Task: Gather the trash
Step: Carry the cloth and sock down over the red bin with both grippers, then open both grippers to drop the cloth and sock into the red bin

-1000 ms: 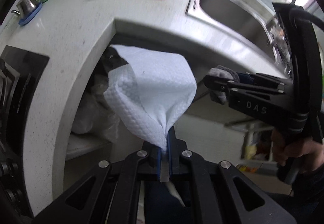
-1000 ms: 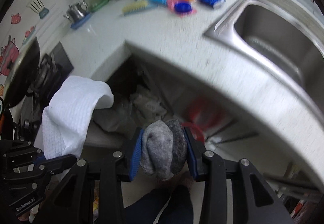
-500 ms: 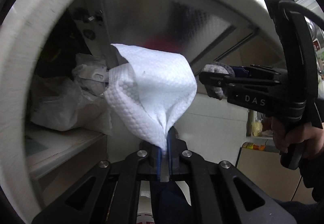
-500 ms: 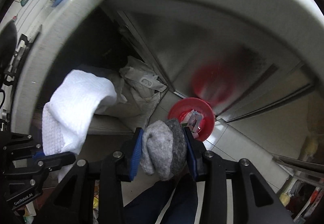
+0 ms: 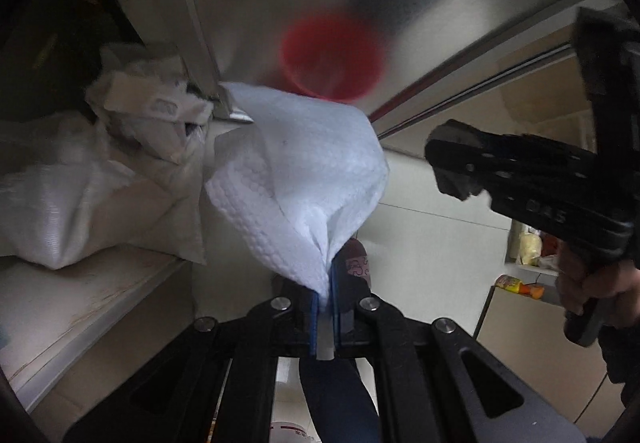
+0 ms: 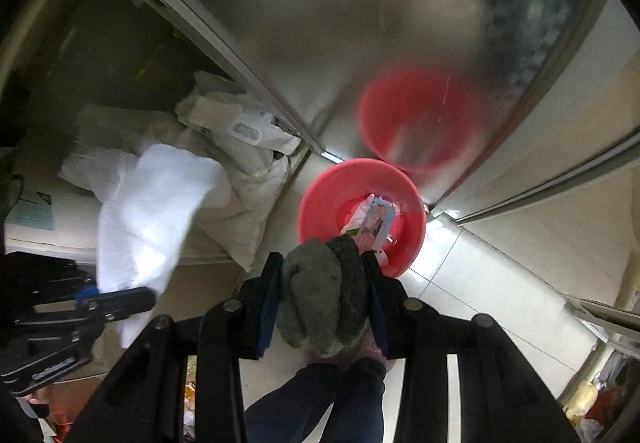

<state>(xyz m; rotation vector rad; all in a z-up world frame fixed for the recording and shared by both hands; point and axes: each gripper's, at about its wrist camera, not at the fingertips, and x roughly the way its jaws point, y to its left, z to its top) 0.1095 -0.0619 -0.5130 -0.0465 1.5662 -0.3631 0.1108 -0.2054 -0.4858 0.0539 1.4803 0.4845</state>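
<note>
A white paper towel [image 5: 304, 179] billows up from my left gripper [image 5: 325, 303], which is shut on its lower corner. The same towel [image 6: 152, 211] shows at the left of the right wrist view, with the left gripper [image 6: 120, 299] below it. My right gripper [image 6: 322, 299] is shut on a grey crumpled wad [image 6: 320, 295]. Just beyond the wad, on the floor, stands a red trash bin [image 6: 320, 203] with scraps of packaging inside. In the left wrist view the right gripper [image 5: 452, 171] hangs at the right, held by a hand [image 5: 592, 283].
A steel cabinet door [image 6: 380, 23] rises behind the bin and mirrors it in red. White sacks [image 5: 92, 187] and bags [image 6: 240, 147] lie in the open cupboard at the left on a pale shelf [image 5: 80, 307]. Pale floor tiles [image 6: 480, 283] spread to the right. A person's dark trouser legs [image 6: 320, 403] show below.
Both grippers have sunk from countertop height to below the counter, close to the floor. The counter and sink have left view; the red bin has come near. Both grips are unchanged.
</note>
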